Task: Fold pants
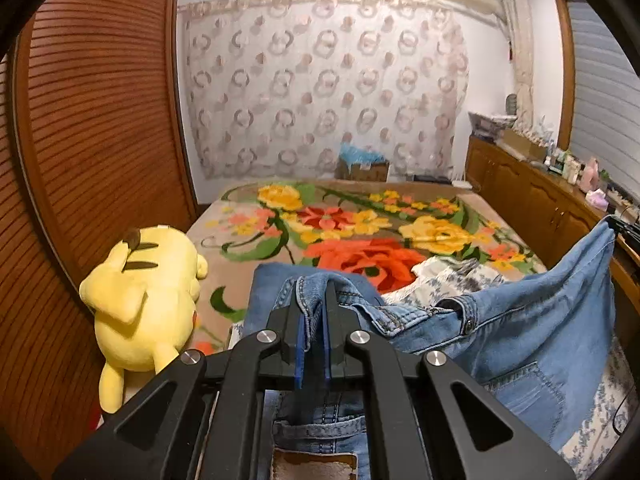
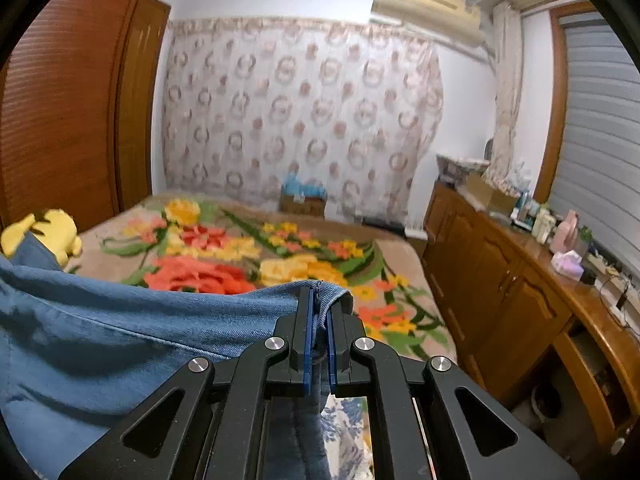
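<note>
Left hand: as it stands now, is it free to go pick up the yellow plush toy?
Probably not yet. The left tongs are shut on the jeans, so there is no free grip. The path itself looks open: the plush toy lies on the blanket just to their left, nothing between.

Blue denim pants [image 1: 520, 332] (waistband up) hang above bed.

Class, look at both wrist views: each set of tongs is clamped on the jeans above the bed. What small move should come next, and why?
Probably lower both together toward the floral blanket. The left tongs pinch the jeans at the waistband, the right tongs grip another edge, and the denim hangs slack between them, so laying it flat comes before any fold.
</note>
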Tool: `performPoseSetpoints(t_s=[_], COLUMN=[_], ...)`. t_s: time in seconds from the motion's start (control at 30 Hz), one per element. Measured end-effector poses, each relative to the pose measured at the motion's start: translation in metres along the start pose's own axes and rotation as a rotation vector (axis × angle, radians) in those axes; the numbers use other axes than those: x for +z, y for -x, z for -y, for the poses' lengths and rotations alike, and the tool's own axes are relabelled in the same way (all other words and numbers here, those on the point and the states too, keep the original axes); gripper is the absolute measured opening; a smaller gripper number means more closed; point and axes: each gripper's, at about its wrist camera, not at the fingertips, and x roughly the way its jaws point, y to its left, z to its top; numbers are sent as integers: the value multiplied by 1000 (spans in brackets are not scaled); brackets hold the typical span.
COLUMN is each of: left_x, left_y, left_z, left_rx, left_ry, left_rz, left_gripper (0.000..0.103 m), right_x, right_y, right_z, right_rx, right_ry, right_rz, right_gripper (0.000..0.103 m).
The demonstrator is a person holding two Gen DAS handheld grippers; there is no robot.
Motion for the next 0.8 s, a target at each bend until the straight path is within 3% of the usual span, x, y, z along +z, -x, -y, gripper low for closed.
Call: performPoseSetpoints(t_s=[0.37,0.47,0.53,0.57,0.63,0.7,0.8], left_x=[-6,-9,-10,-11,-13,-16,-20], left_y=[-31,-28,-25,-23,-17,-10,-1], left_z=[2,4,5,5,6,9,18], left_rx=[17,29,34,34,19,-8,-31], left_ry=[-17,-33,-40,-43,-45,-43,-55], left_rz=[-96,-97,-105,-99,-92,-91,-95], left_gripper=[12,27,57,60,79,80,80], right_x=[-28,-35,-22,-16,-5,11,7], right_y=[-79,-85,-92,-93,-91,-82,-64], right_z=[-25,-29,-25,-23,-19,-11,-7], right_rx=[18,36,37,34,28,24,40], right_ry=[38,45,46,44,37,26,-4], right_rz=[-188,-220,-236,-246,-252,-237,-226], right_gripper=[5,5,13,17,28,47,49])
